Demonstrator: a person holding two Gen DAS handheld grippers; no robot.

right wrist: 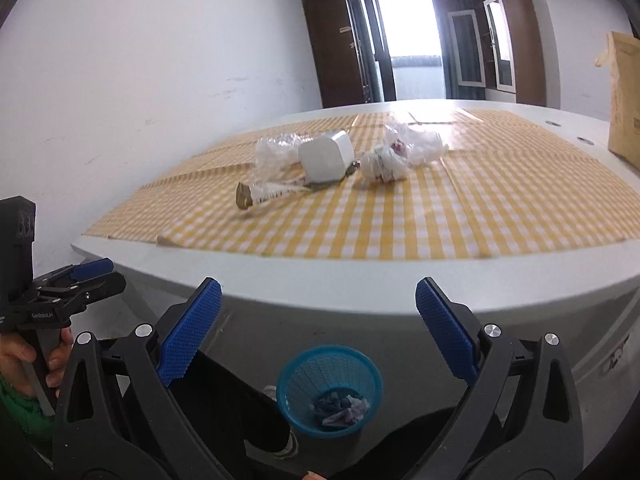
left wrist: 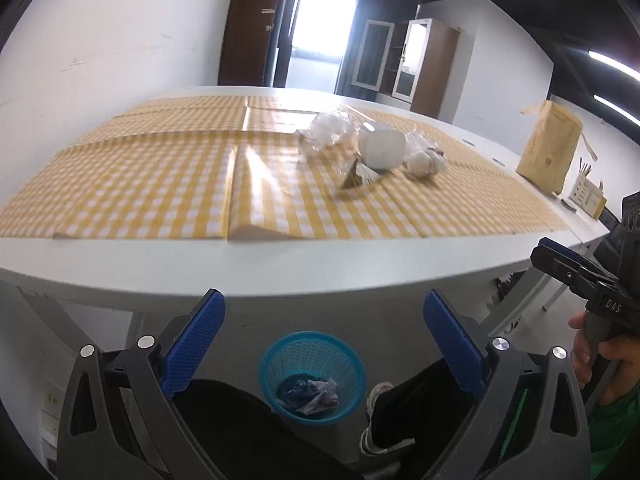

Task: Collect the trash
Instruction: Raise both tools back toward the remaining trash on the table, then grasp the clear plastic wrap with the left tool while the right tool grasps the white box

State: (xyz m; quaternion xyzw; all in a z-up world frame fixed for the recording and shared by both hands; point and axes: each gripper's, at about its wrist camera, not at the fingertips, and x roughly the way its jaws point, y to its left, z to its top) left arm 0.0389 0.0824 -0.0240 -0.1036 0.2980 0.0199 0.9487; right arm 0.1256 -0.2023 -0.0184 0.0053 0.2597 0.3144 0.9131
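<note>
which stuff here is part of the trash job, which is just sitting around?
Job:
- blue basket, crumpled waste already inside
- white cup
- clear plastic wrap
- crumpled bag
- foil wrapper

Just lying about:
- brown paper bag
- checked tablecloth
- cabinets

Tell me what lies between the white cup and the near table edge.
In the right wrist view a gold-ended wrapper lies just before the white cup; nearer than that, only bare checked cloth down to the white table edge.
</note>
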